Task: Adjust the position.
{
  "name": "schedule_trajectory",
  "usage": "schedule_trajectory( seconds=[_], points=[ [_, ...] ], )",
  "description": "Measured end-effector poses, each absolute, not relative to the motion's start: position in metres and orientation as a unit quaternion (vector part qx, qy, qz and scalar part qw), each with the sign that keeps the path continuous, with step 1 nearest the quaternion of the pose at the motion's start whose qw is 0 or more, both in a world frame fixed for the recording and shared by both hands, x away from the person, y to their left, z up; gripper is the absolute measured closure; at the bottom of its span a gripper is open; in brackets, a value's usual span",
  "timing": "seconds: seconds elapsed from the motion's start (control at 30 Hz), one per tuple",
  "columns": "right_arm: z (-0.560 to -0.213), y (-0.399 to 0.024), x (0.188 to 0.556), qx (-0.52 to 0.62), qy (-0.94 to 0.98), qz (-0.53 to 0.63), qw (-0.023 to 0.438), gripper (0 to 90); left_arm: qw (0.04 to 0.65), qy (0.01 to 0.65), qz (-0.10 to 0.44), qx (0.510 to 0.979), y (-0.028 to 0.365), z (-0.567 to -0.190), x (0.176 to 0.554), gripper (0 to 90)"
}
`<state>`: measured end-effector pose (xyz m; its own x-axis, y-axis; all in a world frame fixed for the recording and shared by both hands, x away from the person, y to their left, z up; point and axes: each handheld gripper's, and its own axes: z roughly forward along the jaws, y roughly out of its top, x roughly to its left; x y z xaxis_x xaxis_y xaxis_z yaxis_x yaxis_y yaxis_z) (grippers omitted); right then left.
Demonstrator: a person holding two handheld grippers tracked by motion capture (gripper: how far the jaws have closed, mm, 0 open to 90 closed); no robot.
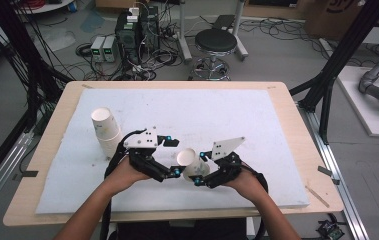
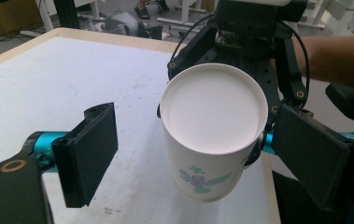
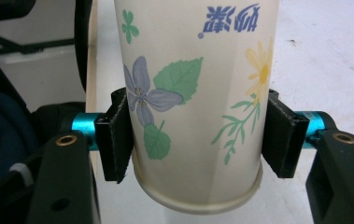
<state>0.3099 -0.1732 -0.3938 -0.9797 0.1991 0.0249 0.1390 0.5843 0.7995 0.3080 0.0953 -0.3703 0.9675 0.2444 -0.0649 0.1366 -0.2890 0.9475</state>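
Note:
A white paper cup (image 1: 191, 164) printed with flowers is held on its side just above the white mat (image 1: 237, 115). My right gripper (image 1: 200, 169) is shut on it. In the right gripper view its pads (image 3: 115, 140) press both sides of the cup (image 3: 198, 93) near the rolled rim. The cup's flat base (image 2: 214, 109) faces my left gripper (image 2: 198, 156). That gripper (image 1: 173, 157) is open, one pad (image 2: 90, 154) well clear of the cup on one side and the other pad close beside it.
A stack of nested paper cups (image 1: 105, 131) lies tilted on the mat's left part. The mat covers a wooden table (image 1: 297, 130). Behind the table stand a stool (image 1: 216, 45) and electronics among cables (image 1: 127, 35).

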Motion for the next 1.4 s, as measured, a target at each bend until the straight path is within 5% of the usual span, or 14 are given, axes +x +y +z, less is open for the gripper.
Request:
schedule_trajectory(
  seconds=[1.0, 1.4],
  points=[
    [-0.353, -0.126, 0.316, 0.014, 0.971, 0.229, 0.071, 35.2, 0.523, 0.097, 0.029, 0.846, 0.088, -0.373, 0.311, 16.1],
    [-0.355, -0.123, 0.315, 0.01, 0.978, 0.198, 0.067, 35.4, 0.506, 0.073, 0.01, 0.859, 0.084, -0.375, 0.313, 31.1]
  ],
)
